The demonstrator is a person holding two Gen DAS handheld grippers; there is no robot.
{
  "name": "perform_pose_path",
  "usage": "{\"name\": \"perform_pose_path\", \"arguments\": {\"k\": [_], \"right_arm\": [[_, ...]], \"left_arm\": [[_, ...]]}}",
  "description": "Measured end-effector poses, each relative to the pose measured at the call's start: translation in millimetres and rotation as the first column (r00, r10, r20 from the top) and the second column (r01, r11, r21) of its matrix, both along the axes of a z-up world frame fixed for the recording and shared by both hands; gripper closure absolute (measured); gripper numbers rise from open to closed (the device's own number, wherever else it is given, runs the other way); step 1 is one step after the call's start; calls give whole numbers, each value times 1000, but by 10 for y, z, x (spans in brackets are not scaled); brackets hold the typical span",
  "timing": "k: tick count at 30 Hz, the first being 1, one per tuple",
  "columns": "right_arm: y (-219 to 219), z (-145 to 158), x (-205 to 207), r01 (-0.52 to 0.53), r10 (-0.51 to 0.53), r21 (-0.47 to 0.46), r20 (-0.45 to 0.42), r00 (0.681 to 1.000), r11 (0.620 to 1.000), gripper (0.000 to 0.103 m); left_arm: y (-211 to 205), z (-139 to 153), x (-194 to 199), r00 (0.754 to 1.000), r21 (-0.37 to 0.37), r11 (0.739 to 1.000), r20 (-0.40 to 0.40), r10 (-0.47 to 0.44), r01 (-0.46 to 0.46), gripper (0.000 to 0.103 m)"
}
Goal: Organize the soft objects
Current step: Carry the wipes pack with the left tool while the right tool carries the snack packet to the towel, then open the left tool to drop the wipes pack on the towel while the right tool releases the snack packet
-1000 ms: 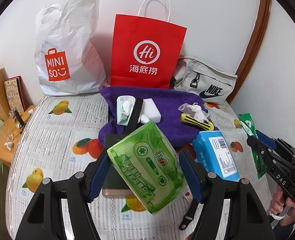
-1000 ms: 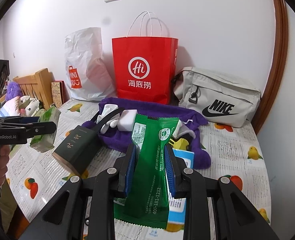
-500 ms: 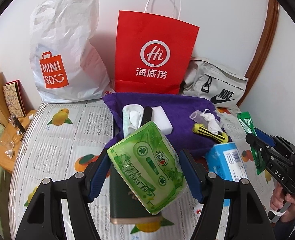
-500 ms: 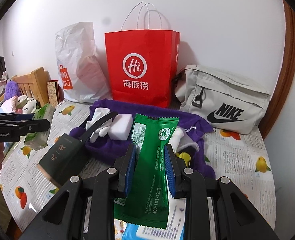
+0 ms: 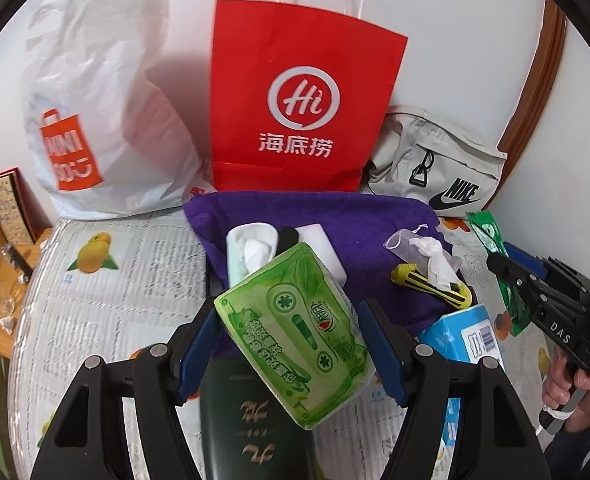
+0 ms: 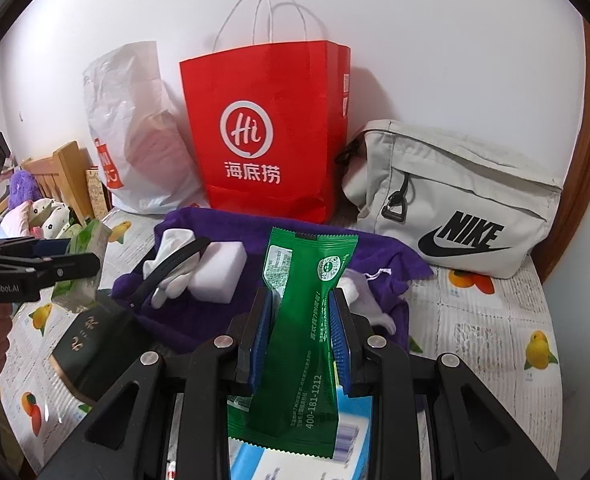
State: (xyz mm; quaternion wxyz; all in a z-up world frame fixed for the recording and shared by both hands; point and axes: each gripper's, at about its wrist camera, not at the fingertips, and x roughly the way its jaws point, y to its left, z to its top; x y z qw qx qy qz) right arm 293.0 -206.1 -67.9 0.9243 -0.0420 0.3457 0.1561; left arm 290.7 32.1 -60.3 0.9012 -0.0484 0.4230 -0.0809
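Observation:
My left gripper (image 5: 291, 344) is shut on a light green tissue pack (image 5: 295, 332), carried above the table; the same pack (image 6: 81, 264) shows at the left of the right wrist view. My right gripper (image 6: 301, 336) is shut on a dark green sachet (image 6: 303, 320), which stands upright between the blue pads; that sachet (image 5: 495, 264) also appears at the right of the left wrist view. Ahead lies a purple towel (image 5: 335, 220) bearing a white sponge block (image 6: 217, 276), white gloves (image 6: 171, 264), a crumpled tissue (image 5: 435, 256) and a yellow-black utility knife (image 5: 431, 284).
Against the wall stand a white Miniso plastic bag (image 5: 95, 100), a red paper bag (image 5: 295, 92) and a grey Nike pouch (image 6: 463, 200). A dark green box (image 6: 91, 344) and a blue box (image 5: 463, 332) lie on the fruit-print tablecloth (image 5: 115, 280). Wooden furniture (image 6: 59, 176) stands left.
Both grippers have moved forward toward the bags at the wall, each still holding its pack. The bags and the purple towel look larger and closer.

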Motion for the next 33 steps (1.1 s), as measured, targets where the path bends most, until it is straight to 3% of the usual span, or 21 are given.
{"name": "perform_pose_path", "arguments": {"k": [10, 19, 33], "right_arm": [[-45, -132, 449, -8, 7, -15, -27, 1000, 1000, 74], [-25, -369, 767, -19, 14, -48, -106, 994, 999, 73], [13, -625, 930, -37, 24, -66, -183, 983, 997, 67]], "left_arm": [[-205, -196, 436, 999, 5, 1000, -35, -30, 31, 35], [-273, -337, 785, 997, -2, 1000, -70, -28, 28, 35], [-330, -539, 974, 992, 38, 998, -119, -36, 40, 34]]}}
